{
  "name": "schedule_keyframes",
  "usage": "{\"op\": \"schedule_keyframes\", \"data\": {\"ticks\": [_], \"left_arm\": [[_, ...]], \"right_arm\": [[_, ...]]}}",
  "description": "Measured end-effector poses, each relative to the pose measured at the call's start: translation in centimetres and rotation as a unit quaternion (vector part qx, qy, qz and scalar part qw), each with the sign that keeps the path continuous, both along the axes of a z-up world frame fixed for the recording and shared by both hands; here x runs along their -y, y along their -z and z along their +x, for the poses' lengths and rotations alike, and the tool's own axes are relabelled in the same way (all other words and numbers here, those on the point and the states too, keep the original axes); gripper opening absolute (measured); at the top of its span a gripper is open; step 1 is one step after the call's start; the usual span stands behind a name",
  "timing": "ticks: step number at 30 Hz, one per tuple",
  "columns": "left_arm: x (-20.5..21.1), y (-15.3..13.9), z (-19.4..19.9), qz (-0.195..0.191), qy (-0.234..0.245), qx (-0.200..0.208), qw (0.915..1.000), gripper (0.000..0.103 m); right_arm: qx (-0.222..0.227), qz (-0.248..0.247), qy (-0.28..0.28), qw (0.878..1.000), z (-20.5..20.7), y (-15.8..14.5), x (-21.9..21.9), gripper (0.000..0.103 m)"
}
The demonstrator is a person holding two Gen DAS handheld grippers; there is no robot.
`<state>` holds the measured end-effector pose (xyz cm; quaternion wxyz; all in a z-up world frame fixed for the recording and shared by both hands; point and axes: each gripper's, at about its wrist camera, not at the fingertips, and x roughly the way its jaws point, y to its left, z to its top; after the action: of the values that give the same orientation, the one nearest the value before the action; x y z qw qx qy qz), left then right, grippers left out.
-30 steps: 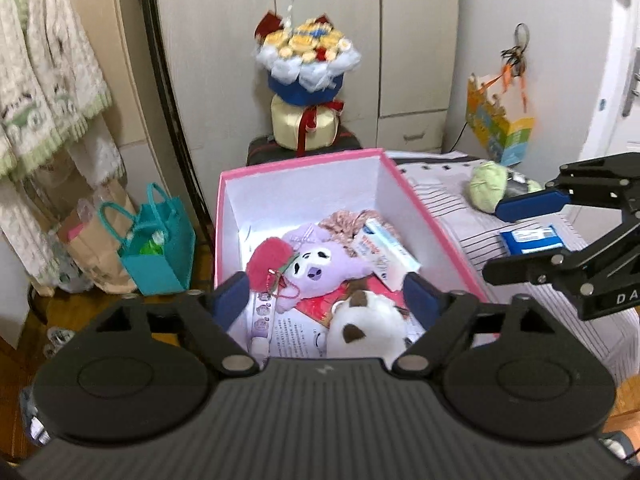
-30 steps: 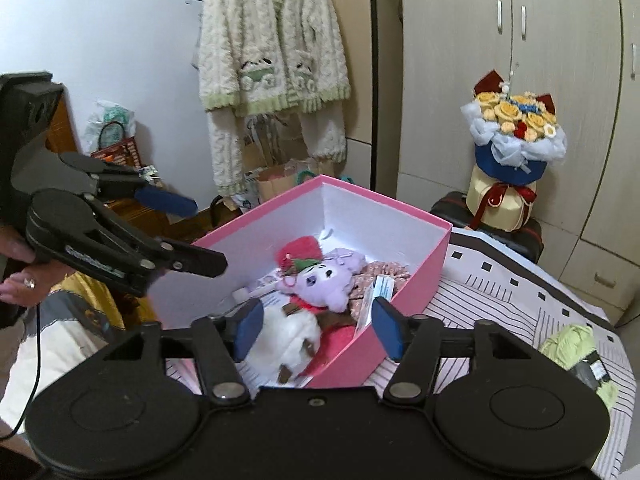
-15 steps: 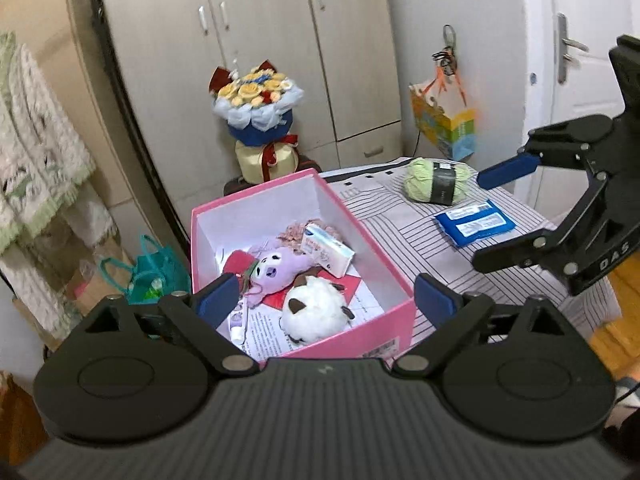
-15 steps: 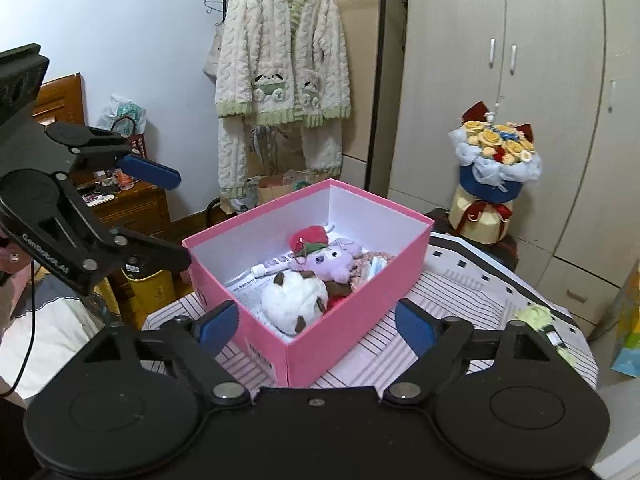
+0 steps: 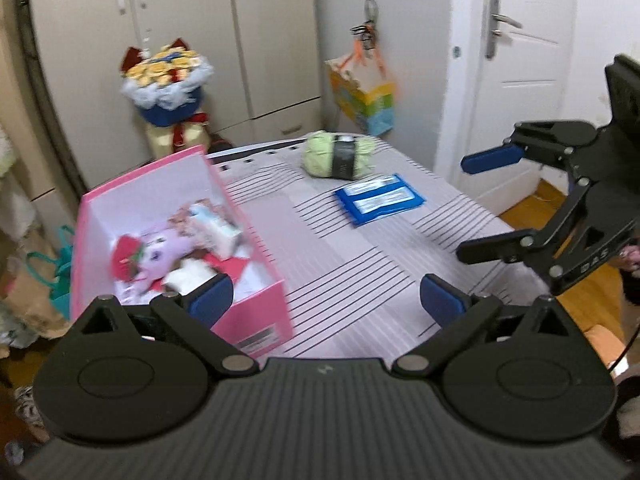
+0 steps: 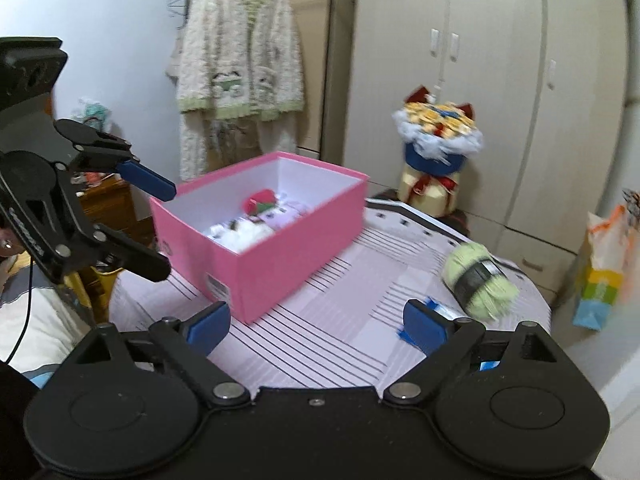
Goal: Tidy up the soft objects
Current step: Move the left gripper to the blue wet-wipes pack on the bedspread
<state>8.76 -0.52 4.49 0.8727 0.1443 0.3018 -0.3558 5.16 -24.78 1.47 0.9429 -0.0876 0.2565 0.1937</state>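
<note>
A pink box [image 5: 256, 312] [image 6: 288, 256] stands on the striped table and holds a purple plush [image 5: 168, 248], a white plush [image 6: 248, 236], a red soft item and a small carton. A green yarn ball [image 5: 338, 155] [image 6: 480, 280] and a blue tissue pack [image 5: 378, 198] [image 6: 436, 312] lie on the table to the right of the box. My left gripper [image 5: 326, 300] is open and empty, held back from the table with one finger over the box's near corner. My right gripper [image 6: 316, 322] is open and empty over the table's near edge.
The striped tablecloth [image 5: 360, 264] covers the table. A flower bouquet [image 5: 166, 84] stands behind the box by the wardrobe. A colourful bag [image 5: 364, 96] hangs on the wall near the white door [image 5: 516, 80]. A cardigan [image 6: 240, 64] hangs at the left.
Both grippers have pulled back from the box and swung right. The yarn ball and tissue pack have come into fuller view. Both grippers stay open and empty.
</note>
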Motion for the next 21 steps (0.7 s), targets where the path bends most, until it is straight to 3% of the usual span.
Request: {"op": "schedule_keyframes", "data": {"ticks": [8,15,21], "left_arm": [[3.8,1.6,1.4,-0.043,0.037,-0.015,0.9983,0.101],[5.9,3.5,3.2,-0.066,0.02,-0.012,0.9976,0.098],[8.6,5.3,4.8,-0.082,0.009,-0.032,0.9961,0.092]], "right_arm": [[0.003,0.022,0.046,0.999,0.8,3.7,4.4,0.096],[0.025,0.041,0.084,0.995,3.3,7.1,7.1,0.096],[-0.006,0.03,0.085,0.996,6.2,9.3,8.3,0.095]]}}
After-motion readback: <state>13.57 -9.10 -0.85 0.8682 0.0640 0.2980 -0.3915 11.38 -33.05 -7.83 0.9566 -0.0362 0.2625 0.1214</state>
